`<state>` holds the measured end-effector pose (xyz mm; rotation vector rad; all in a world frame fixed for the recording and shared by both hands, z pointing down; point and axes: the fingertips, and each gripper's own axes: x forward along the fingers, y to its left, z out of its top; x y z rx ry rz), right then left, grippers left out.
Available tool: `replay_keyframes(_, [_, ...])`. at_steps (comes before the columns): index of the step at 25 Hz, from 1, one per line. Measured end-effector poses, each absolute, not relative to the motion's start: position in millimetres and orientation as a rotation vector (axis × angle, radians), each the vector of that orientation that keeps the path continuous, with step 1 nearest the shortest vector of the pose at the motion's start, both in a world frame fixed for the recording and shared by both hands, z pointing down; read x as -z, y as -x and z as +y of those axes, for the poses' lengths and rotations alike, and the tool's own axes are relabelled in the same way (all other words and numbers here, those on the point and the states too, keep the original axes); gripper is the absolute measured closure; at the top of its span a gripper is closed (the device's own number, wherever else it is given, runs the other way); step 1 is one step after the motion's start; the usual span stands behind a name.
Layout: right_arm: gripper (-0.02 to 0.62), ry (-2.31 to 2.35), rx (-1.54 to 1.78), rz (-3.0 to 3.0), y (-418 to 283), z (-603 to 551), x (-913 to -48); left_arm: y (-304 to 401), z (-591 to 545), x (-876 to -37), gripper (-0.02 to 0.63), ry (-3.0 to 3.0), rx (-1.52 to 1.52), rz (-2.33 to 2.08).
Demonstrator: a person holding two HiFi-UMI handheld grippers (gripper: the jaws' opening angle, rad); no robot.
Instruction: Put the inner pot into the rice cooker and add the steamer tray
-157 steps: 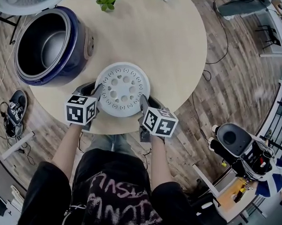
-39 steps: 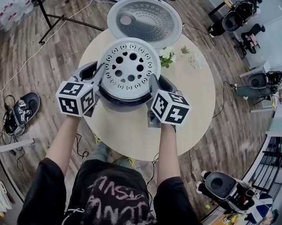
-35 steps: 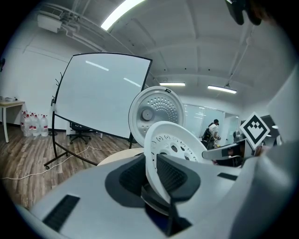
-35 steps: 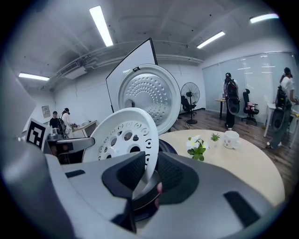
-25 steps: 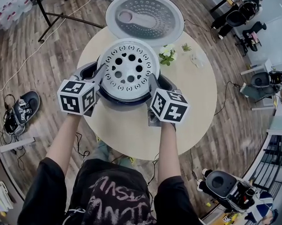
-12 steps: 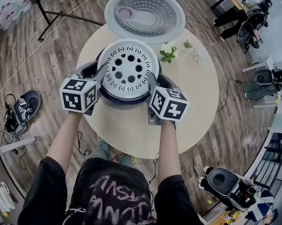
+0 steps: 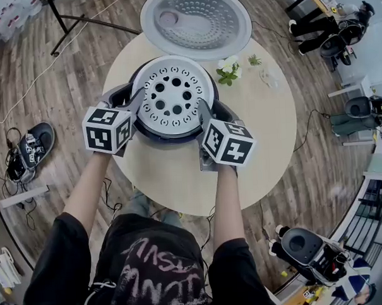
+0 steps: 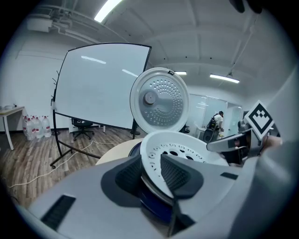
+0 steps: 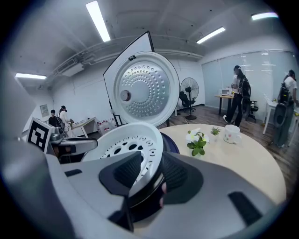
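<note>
The white perforated steamer tray (image 7: 173, 99) lies level on top of the dark blue rice cooker (image 7: 153, 136), whose lid (image 7: 195, 22) stands open behind it. The inner pot is hidden under the tray. My left gripper (image 7: 138, 100) is at the tray's left rim and my right gripper (image 7: 203, 110) at its right rim. In the left gripper view the tray (image 8: 187, 149) has its rim between the jaws of the left gripper (image 8: 149, 170), which are opening. In the right gripper view the tray (image 9: 126, 140) also has its rim between the opening jaws of the right gripper (image 9: 152, 170), with a gap beside the outer pad.
The cooker stands near the back-left edge of a round wooden table (image 7: 259, 127). A small plant (image 7: 227, 71) and a cup (image 7: 267, 79) sit to the cooker's right. A pair of shoes (image 7: 27, 153) and cables lie on the floor to the left.
The tray was carried from the table's near edge to the cooker. Over the last second it sank a little and settled on the cooker's rim, with both grippers following down.
</note>
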<state>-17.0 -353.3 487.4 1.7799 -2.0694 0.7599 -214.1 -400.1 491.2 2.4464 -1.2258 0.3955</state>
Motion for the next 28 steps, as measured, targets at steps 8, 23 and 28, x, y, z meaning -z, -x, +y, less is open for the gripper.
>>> replay_keyframes(8, [0.431,-1.796,-0.760,-2.072,12,-354,-484,212,-402,-490,0.466,-2.462,-0.425,-1.229])
replay_keyframes(23, [0.468,-1.903,-0.732,-2.127,4,-339,-462,215,-390,-466,0.466,-2.500,-0.360,-1.278])
replay_keyframes(28, [0.490,-1.966,-0.717,-2.143,-3,-330,-447,213,-387,-456,0.477,-2.508,-0.318,-1.298])
